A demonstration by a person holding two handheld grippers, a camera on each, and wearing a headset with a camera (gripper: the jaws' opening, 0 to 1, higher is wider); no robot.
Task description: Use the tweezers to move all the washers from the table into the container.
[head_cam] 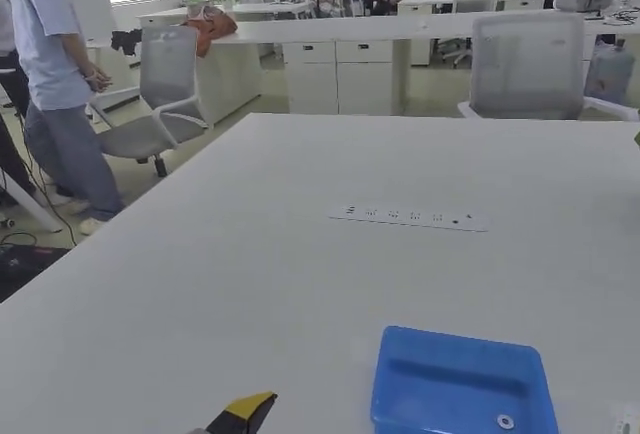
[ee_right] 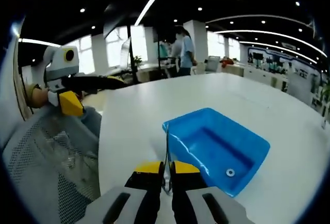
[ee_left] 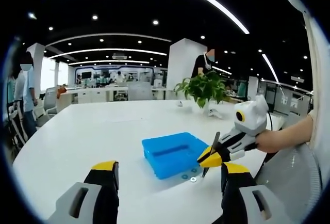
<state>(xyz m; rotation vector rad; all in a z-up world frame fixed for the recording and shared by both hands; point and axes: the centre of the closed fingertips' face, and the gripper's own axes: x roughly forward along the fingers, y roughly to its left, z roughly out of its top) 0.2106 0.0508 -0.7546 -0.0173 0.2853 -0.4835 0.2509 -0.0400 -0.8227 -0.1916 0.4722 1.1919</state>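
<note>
Low in the left gripper view, washers (ee_left: pixel 193 179) seemingly are lying beside the container (ee_left: pixel 170 152) while the right gripper (ee_right: pixel 166 167), clamping tweezers (ee_right: pixel 166 146), is risking flicking them away with slipping tips; the left gripper (ee_left: pixel 170 166) is gaping empty.

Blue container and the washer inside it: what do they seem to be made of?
The blue container looks like moulded plastic: even colour, soft sheen, rounded corners. The washer in it seems metal, by its pale silvery glint, though too small to be sure.

Head view looks down over the table (head_cam: pixel 200 284); both gripper views face the shared blue container (ee_left: pixel 172 154) closely from opposite sides
</note>
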